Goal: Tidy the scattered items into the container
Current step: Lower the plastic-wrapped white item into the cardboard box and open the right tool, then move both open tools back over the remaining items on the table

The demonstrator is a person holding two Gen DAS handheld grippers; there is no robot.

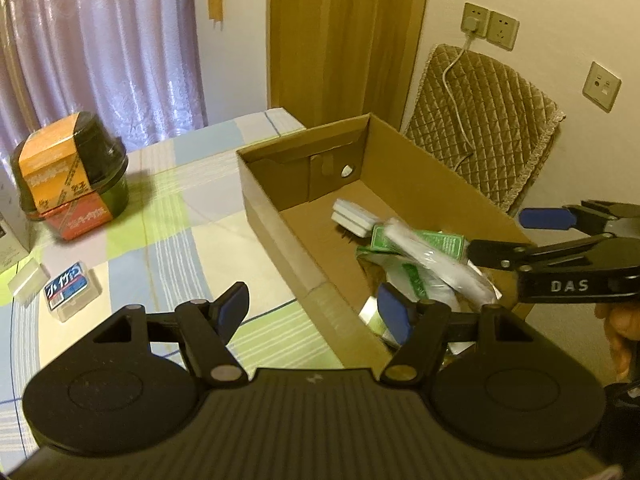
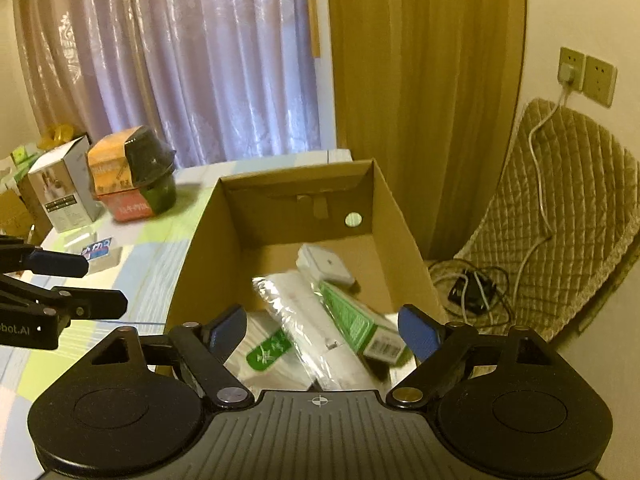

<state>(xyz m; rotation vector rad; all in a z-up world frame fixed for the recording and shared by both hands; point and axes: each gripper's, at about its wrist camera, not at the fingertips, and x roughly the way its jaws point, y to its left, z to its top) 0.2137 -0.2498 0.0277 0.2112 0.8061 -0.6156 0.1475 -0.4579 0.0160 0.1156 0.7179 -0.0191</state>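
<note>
One open cardboard box [image 2: 384, 216] on the checked tablecloth [image 1: 168, 232], holding one white block [image 2: 326, 264], one green carton [image 2: 356, 324], one clear plastic-wrapped white pack [image 2: 304, 320], one white pouch [image 2: 268, 352]. Left gripper [image 1: 316, 308] wide apart, empty, over the near wall. Right gripper [image 2: 324, 328] wide apart, empty, above contents. Outside: one small clear case [image 1: 72, 290], one black bowl-shaped tub [image 1: 76, 176].

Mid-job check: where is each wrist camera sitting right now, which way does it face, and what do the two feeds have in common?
Left wrist: on the open left gripper, above the checked tablecloth, facing the brown cardboard box; the right gripper and a hand show.
Right wrist: on the open right gripper, over the box's near end, looking inside; the left gripper shows.
Shared: box, orange-and-black bowl, lilac curtain.
</note>
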